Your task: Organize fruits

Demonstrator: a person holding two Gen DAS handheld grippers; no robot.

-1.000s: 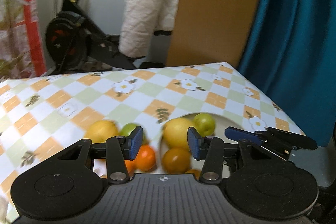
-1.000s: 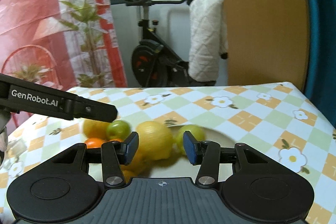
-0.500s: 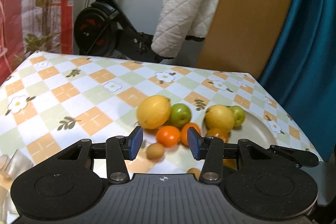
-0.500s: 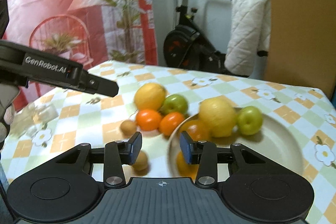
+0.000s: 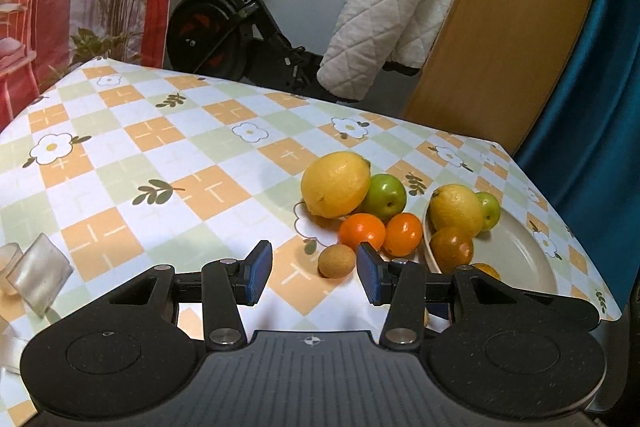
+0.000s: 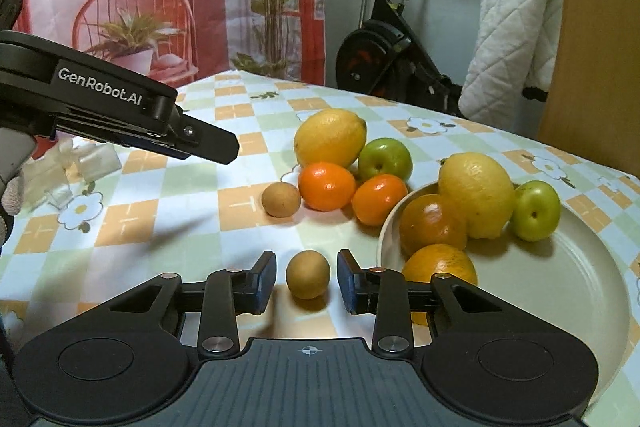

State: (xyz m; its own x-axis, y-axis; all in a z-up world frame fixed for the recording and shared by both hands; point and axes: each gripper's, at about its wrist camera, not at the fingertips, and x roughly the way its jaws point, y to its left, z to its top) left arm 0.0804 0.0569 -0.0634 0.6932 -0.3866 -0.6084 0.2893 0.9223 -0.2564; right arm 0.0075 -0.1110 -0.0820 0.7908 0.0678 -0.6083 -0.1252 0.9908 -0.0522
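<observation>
Clear wrap: crumpled at the table's left edge, well apart from the fruit.
Left gripper: jaws spread wide, holding nothing, above the checked tablecloth; a small brown fruit sits just ahead of the gap, nearer the right pad.
Loose pile: a lemon touching a green apple, with two oranges in front of them (all on the cloth, left of the plate).
Right gripper: jaws parted, a second brown fruit lying on the cloth between the pads, with a gap on each side.
Plate: at the table's right, holding a second lemon, a small green apple and two darker oranges near its left rim.
Background: an exercise bike draped with a white quilted cloth.
</observation>
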